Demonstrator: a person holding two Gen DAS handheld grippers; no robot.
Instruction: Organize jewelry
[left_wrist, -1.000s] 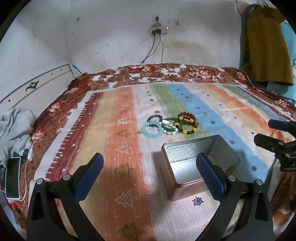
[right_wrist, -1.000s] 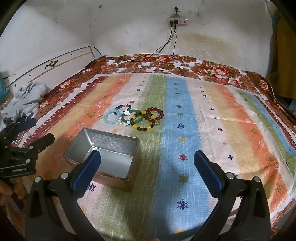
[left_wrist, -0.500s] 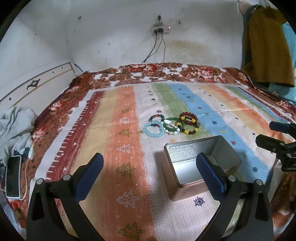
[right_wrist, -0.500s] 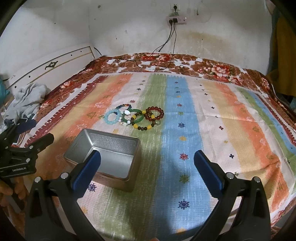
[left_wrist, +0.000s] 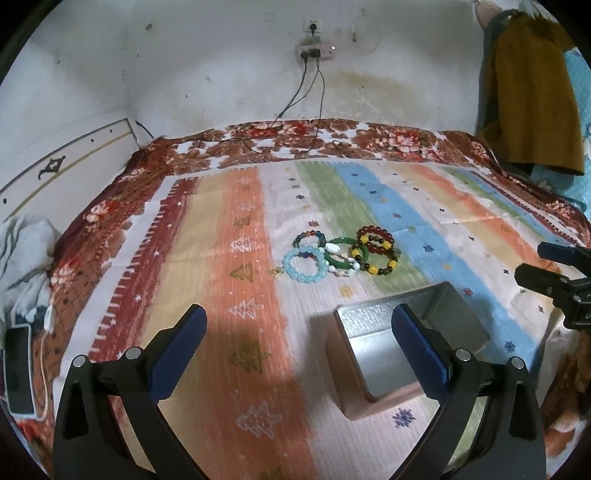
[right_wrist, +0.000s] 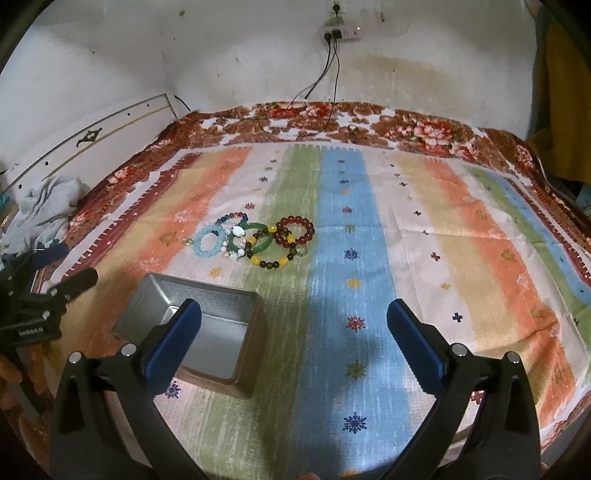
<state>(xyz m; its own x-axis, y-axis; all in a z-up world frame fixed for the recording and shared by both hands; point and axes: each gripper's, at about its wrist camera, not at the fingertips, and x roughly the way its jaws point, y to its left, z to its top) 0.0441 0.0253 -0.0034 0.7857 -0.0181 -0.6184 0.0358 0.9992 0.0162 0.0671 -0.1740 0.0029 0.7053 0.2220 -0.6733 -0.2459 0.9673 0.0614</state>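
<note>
Striped bedspread (left_wrist: 229, 258), phone (left_wrist: 16, 369) only leftward, bracelets (right_wrist: 255, 240)

One open metal tin (right_wrist: 236, 314) and a cluster of about six bracelets (right_wrist: 255, 240): one pale blue beaded, one green bangle, one red beaded, one dark-and-yellow beaded, one multicoloured, one white-beaded, partly overlapped.

Both tools are spread wide with nothing in them: left tool (left_wrist: 295, 339) and right tool (right_wrist: 293, 332) hover side by side, both angled down and forward.
</note>
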